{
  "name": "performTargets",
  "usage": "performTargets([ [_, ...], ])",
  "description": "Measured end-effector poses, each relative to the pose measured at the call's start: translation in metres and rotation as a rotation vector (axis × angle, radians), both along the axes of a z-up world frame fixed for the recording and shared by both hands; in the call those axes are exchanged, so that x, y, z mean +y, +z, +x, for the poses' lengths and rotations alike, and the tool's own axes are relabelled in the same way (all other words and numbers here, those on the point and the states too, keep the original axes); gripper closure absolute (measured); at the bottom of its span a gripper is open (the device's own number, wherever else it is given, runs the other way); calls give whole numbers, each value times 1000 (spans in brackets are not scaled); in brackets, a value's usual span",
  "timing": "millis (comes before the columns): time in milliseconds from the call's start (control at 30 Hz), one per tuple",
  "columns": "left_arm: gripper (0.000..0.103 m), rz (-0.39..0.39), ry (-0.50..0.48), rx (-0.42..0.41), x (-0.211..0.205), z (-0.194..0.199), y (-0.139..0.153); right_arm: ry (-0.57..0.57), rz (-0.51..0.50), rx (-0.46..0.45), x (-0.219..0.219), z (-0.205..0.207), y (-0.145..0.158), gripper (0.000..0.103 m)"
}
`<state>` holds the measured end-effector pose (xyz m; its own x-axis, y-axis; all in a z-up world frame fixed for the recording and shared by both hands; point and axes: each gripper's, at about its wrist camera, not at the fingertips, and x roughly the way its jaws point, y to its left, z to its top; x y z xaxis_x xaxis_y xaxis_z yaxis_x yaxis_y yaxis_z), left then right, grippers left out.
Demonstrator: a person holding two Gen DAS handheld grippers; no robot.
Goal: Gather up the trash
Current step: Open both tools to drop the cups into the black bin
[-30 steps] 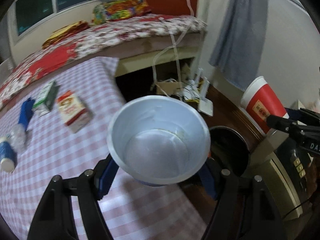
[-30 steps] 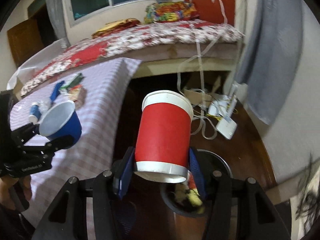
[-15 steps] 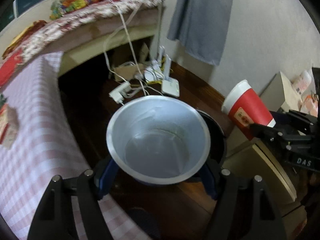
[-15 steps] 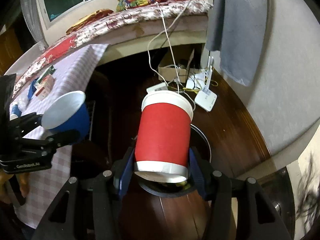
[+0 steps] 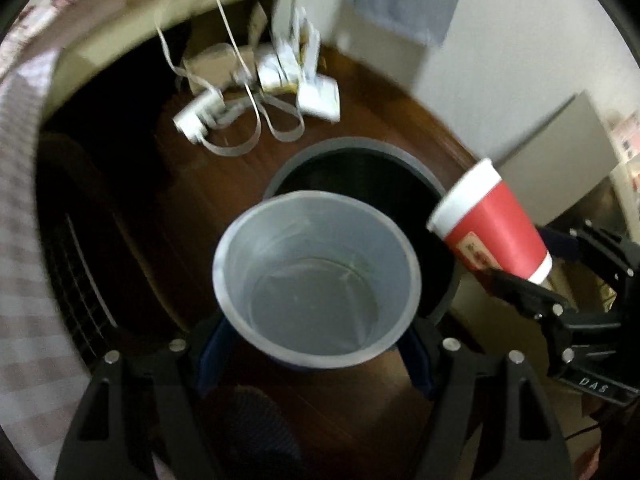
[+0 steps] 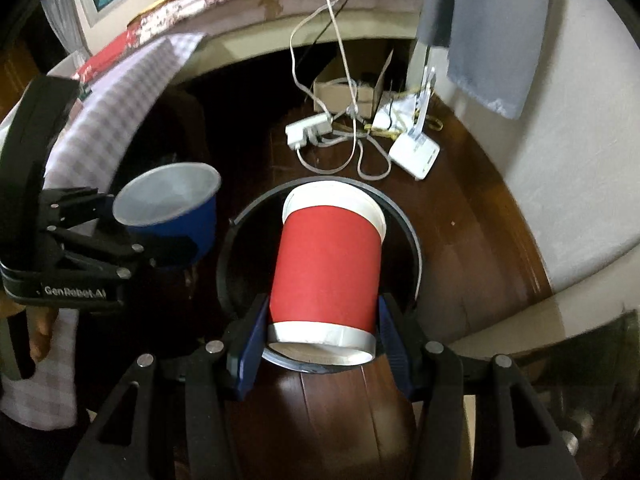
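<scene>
My left gripper (image 5: 316,340) is shut on a blue paper cup (image 5: 316,280) with a pale inside, held mouth-up above the near rim of a round dark trash bin (image 5: 416,188) on the wooden floor. My right gripper (image 6: 322,340) is shut on a red paper cup (image 6: 328,264) with white bands, tilted mouth-forward right over the bin (image 6: 408,228). In the left wrist view the red cup (image 5: 492,224) hangs at the bin's right edge. In the right wrist view the blue cup (image 6: 172,208) and left gripper (image 6: 160,240) sit just left of the bin.
A white power strip (image 6: 306,130), a router (image 6: 414,152), a cardboard box (image 6: 344,88) and loose cables lie on the floor beyond the bin. The checked tablecloth (image 6: 116,116) hangs at left. A grey cloth (image 6: 488,32) hangs on the wall; a bed stands behind.
Both grippers have come down and tipped toward the floor, away from the table. The bin has come under both cups, which remain gripped.
</scene>
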<state>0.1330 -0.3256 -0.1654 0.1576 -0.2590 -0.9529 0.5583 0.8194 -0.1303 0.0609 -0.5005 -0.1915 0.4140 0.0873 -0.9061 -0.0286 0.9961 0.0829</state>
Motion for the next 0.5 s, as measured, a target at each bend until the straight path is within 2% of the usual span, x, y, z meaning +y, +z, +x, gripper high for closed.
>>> performTargets([
  [33, 29, 23, -6, 12, -5, 3, -8, 13, -15, 15, 1, 2, -7, 47],
  [100, 28, 21, -8, 39, -9, 10, -18, 66, -40, 59, 4, 9, -25, 45],
  [167, 27, 20, -9, 107, -14, 16, -34, 124, -71, 124, 8, 17, -49, 44],
  [233, 15, 6, 37, 191, -13, 24, -52, 139, -161, 132, 9, 19, -66, 27],
  [300, 9, 24, 53, 185, -11, 24, -56, 123, -154, 135, 5, 19, -71, 24],
  [433, 8, 41, 68, 142, -3, 13, -50, 68, -127, 118, -4, 9, -60, 24],
  [500, 8, 60, 65, 94, -1, 10, -42, 24, -110, 102, -9, 4, -51, 24],
])
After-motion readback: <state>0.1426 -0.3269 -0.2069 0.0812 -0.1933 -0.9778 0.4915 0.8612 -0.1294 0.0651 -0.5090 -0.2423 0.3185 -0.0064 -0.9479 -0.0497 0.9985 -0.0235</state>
